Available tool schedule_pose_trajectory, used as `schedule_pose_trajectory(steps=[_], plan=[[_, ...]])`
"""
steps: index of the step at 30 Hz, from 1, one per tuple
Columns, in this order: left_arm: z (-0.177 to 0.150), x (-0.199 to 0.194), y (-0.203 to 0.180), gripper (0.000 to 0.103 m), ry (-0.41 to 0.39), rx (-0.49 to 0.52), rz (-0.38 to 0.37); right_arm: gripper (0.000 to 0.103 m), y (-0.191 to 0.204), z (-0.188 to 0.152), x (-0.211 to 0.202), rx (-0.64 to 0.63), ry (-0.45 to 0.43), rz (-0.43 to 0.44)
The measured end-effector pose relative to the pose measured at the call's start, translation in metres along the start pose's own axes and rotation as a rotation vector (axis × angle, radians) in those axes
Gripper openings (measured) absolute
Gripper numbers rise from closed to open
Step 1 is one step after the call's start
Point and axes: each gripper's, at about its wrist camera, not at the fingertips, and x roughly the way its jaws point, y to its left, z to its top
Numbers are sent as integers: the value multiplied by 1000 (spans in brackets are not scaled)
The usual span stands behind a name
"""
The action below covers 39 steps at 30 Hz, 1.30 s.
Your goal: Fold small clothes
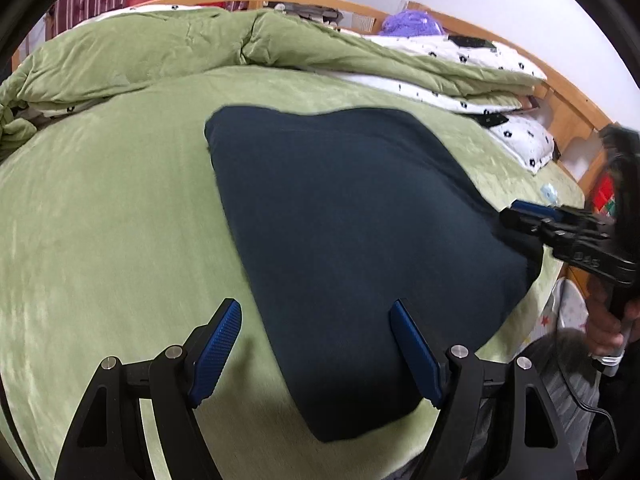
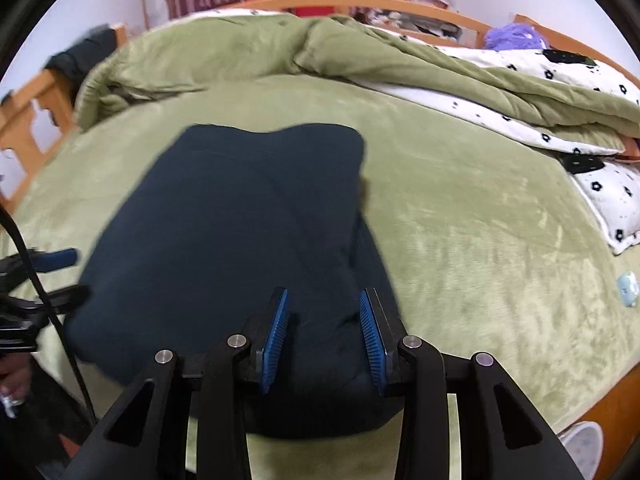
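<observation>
A dark navy garment (image 1: 360, 240) (image 2: 240, 240) lies flat on the green blanket (image 1: 100, 220), folded into a rough rectangle. My left gripper (image 1: 316, 308) stands wide open above the garment's near left edge, one finger over the blanket and the other over the cloth, with nothing between the pads. My right gripper (image 2: 324, 294) hovers over the garment's near right corner. Its blue pads are apart with a clear gap and do not pinch the cloth. From the left wrist view the right gripper (image 1: 516, 208) shows at the garment's right edge, held by a person's hand (image 1: 608, 328). The left gripper (image 2: 60, 276) appears at the far left.
A bunched green quilt (image 2: 240, 56) and a white flower-print pillow (image 2: 612, 208) lie at the back and right of the bed. A wooden bed frame (image 1: 568, 116) runs behind. A small pale blue item (image 2: 628, 288) rests near the right edge. A purple plush (image 1: 412, 24) sits at the back.
</observation>
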Motion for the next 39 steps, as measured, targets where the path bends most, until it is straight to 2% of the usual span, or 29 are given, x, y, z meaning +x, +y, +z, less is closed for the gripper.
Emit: schedule_pose_trajectory(steps=[5,8,10,15,18,23,33,36,39], plan=[[-11,7,-6,76,23,17,30,39,13,-11,-3,-35,12,-1],[-12,3,-6,76,32,12,21,39,15,-20,10,-68,78,-113],[-13,0,-7,76,35,13,13,39,8,-23,15,-41,106,-117],[-17,-9,-8,76,24,23,30,39,3,-23,5,-17,99,-125],[-17,-13,-5,76,20,14,33,42,-3,-25,-3,13,89,-116],[-17,-21,-1,76,6,1,43,43,-17,-31,-21,98,48,-71],[-12,-48,-2,76,-47,-12,73,43,-17,-34,-67,159,-54,-131],[-9,-64,-6,76,-76,-3,99,46,-15,-29,-85,184,-83,-141],[-5,-83,-9,76,-108,-7,132,52,-8,-25,-103,193,-101,-140]])
